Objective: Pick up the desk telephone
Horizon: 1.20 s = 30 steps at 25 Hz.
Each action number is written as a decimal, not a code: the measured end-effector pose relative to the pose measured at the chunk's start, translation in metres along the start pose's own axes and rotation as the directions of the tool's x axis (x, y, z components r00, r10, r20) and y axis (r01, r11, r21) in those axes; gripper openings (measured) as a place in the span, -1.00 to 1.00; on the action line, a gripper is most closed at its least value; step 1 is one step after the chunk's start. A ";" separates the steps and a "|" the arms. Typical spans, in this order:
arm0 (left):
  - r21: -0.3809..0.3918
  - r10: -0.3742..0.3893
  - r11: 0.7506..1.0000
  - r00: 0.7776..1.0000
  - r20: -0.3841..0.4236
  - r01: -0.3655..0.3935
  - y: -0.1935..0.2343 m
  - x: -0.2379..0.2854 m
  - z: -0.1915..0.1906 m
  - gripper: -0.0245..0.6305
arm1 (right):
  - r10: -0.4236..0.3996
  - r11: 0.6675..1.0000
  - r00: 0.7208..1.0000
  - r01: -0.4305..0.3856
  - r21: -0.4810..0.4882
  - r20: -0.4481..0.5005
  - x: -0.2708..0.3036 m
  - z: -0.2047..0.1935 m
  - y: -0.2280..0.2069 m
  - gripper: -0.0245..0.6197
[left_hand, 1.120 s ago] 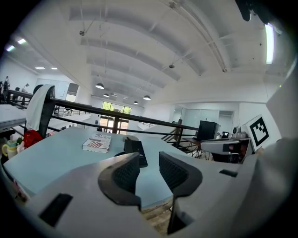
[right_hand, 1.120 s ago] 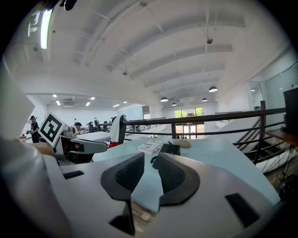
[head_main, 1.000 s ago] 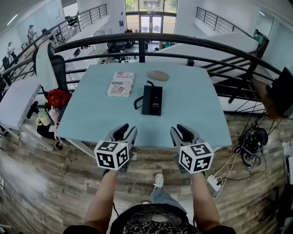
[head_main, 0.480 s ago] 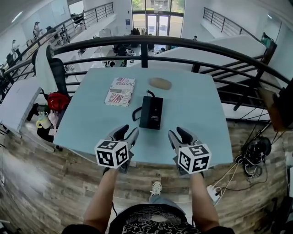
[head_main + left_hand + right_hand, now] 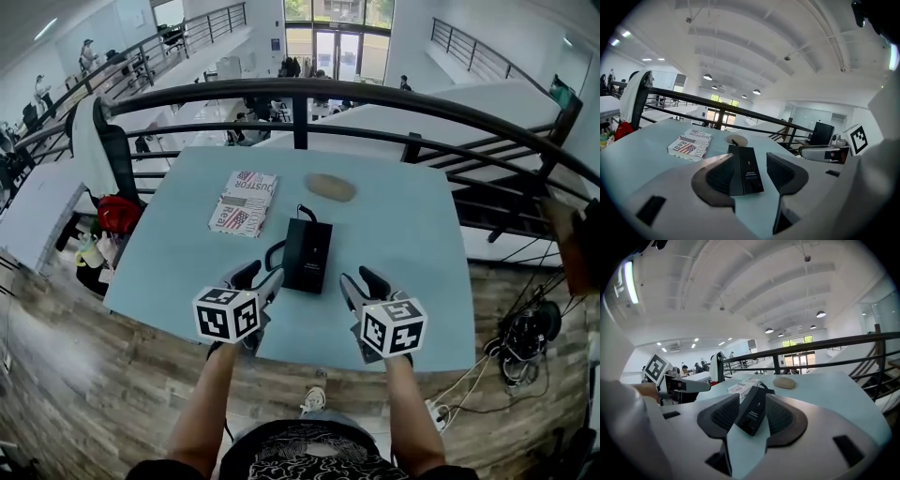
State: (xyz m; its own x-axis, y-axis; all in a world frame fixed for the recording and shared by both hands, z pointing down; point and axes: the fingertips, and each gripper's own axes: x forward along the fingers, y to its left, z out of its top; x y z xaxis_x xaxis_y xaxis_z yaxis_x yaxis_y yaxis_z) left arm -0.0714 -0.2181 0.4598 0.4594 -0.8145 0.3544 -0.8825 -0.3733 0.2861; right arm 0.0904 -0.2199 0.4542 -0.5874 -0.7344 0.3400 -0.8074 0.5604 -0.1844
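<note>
The black desk telephone (image 5: 307, 255) lies flat in the middle of the light blue table (image 5: 403, 234), and its dark cord (image 5: 275, 251) loops off its left side. My left gripper (image 5: 258, 277) hovers over the table's near edge, just left of the phone's near end. My right gripper (image 5: 361, 282) hovers just right of it. The jaws of both are opening with nothing between them. In the left gripper view the phone (image 5: 746, 168) shows beyond the gap of the left gripper (image 5: 750, 160). The right gripper view shows the phone (image 5: 754, 412) past the right gripper (image 5: 752, 401).
A printed book (image 5: 244, 202) lies left of the phone and a tan oval object (image 5: 330, 187) lies behind it. A dark railing (image 5: 300, 94) curves round the table's far side. An office chair (image 5: 105, 141) and a red bag (image 5: 117, 213) stand at the left, and cables (image 5: 525, 337) lie on the wooden floor at the right.
Both grippers have moved forward from before the table's near edge to over it, closer to the phone. Their jaws have spread wider.
</note>
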 end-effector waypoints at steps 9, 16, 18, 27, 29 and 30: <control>-0.079 -0.010 0.997 0.998 -0.062 0.005 0.018 0.042 -0.003 -0.30 | 0.085 0.994 0.994 -0.080 0.071 -0.066 0.040 -0.014 -0.023 -0.34; -0.144 -0.047 0.989 0.988 -0.147 0.025 0.031 0.068 -0.018 -0.30 | 0.142 0.978 0.983 -0.120 0.173 -0.116 0.065 -0.031 -0.031 -0.29; -0.163 -0.062 0.986 0.984 -0.167 0.034 0.037 0.076 -0.024 -0.30 | 0.158 0.971 0.979 -0.130 0.203 -0.129 0.075 -0.035 -0.030 -0.28; -0.276 -0.202 0.952 0.951 -0.233 0.134 0.065 0.113 -0.043 -0.20 | 0.153 0.958 0.965 -0.091 0.272 -0.215 0.117 -0.058 -0.033 -0.19; -0.295 -0.242 0.941 0.938 -0.250 0.164 0.069 0.122 -0.046 -0.17 | 0.153 0.954 0.961 -0.083 0.289 -0.228 0.127 -0.063 -0.034 -0.15; -0.303 -0.262 0.936 0.930 -0.257 0.180 0.071 0.127 -0.047 -0.15 | 0.156 0.949 0.960 -0.081 0.303 -0.232 0.132 -0.065 -0.035 -0.14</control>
State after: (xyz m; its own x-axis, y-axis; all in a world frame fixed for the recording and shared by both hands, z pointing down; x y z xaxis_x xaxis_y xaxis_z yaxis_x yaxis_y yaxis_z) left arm -0.0707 -0.3269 0.5666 0.6841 -0.5461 0.4835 -0.7130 -0.3613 0.6009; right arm 0.0443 -0.3114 0.5656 -0.6772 -0.5285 0.5119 -0.7357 0.4756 -0.4823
